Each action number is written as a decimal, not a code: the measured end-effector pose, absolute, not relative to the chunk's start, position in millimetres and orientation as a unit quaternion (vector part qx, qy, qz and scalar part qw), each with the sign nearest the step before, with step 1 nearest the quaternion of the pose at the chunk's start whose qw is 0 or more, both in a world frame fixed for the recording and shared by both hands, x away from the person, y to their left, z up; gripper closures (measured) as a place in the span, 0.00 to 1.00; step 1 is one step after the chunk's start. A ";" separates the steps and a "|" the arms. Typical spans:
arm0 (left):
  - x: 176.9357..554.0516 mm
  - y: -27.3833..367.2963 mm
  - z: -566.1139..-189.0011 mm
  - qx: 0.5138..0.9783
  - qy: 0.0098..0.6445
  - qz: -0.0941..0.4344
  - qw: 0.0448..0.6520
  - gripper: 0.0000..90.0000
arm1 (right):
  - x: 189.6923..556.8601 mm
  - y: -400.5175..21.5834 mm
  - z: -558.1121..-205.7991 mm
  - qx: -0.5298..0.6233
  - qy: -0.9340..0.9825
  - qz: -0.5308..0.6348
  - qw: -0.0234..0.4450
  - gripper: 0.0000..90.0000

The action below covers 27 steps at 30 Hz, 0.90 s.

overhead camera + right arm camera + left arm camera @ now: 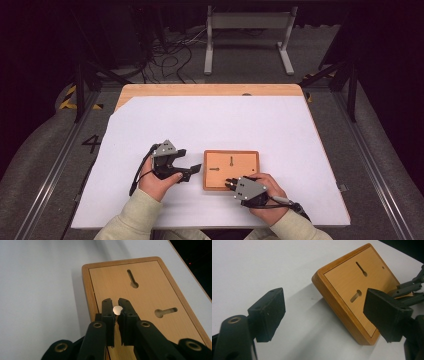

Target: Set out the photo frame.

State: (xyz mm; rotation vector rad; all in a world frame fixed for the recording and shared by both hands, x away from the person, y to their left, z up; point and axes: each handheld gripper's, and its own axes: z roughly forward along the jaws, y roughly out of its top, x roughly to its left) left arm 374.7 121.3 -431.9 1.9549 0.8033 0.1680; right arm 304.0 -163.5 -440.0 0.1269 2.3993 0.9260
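Here the right gripper [116, 305] pinches what looks like a small round-headed pin [117, 310] above the board [220, 176], which lies at the surface's [210, 120] five o'clock. Next: guide it into a keyhole slot [132, 278]. Left fingers [267, 312] gape empty at the board's nine o'clock.

Bright overhead light whitens the table cover [210, 125]; surroundings dark, soft shadows, close views slightly blurred.

Left gripper [192, 170] sits wide open, jaws pointing right, hand [159, 181] wrapped round it from below. Right gripper [230, 184] is pinched nearly closed, pointing left and slightly away, hand [268, 196] behind.
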 end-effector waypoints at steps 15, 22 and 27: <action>378.0 109.0 -425.7 0.795 0.322 0.086 0.507 0.12 | 289.6 -161.2 -444.5 0.027 0.888 0.332 0.316 0.94; 384.5 100.7 -424.6 0.794 0.317 0.074 0.513 0.13 | 285.1 -159.9 -446.0 0.021 0.886 0.325 0.330 0.94; 387.7 93.9 -426.7 0.797 0.315 0.063 0.511 0.13 | 283.4 -159.4 -446.4 0.018 0.885 0.321 0.336 0.94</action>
